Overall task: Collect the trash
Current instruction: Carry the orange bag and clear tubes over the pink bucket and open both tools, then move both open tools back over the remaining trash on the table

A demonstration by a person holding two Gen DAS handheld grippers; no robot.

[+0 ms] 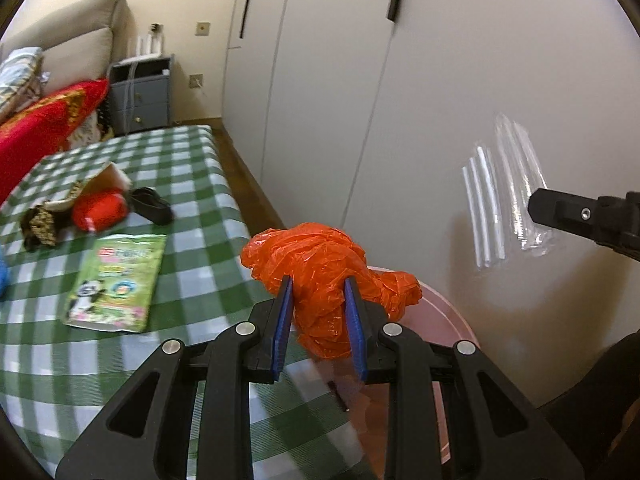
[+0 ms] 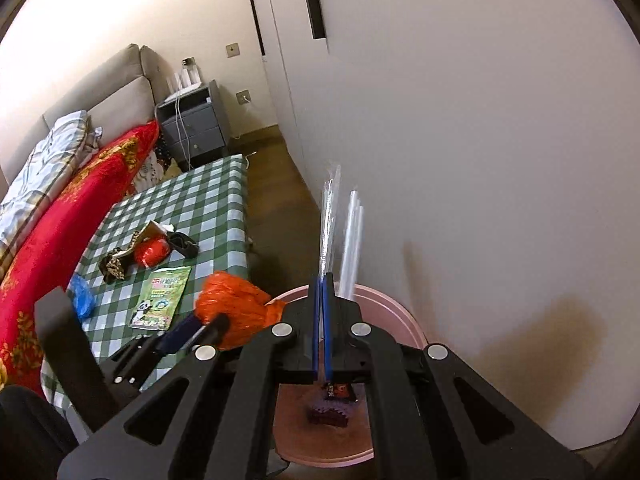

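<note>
A green-checked desk [image 2: 192, 208] stands beside a bed [image 2: 72, 216]. The left tool [image 1: 318, 300] clamps an orange bag [image 1: 320, 264] above the pink bin [image 2: 396, 312]; the right tool [image 2: 323, 292], closed, pinches clear wrappers [image 2: 330, 216]. Only the right view shows wrappers [image 2: 334, 404] in the bin's bottom.

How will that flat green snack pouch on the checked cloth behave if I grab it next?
The flat green snack pouch looks empty and thin, so probably light and floppy. Its glossy film may slip, and lying flush on the checked cloth, its edge may be hard to catch.

Crinkled glossy orange plastic bag [image 1: 332, 280], clear shiny plastic sleeve [image 2: 330, 220], smooth pink plastic bin [image 2: 400, 320], matt checked tablecloth [image 1: 192, 184].
</note>
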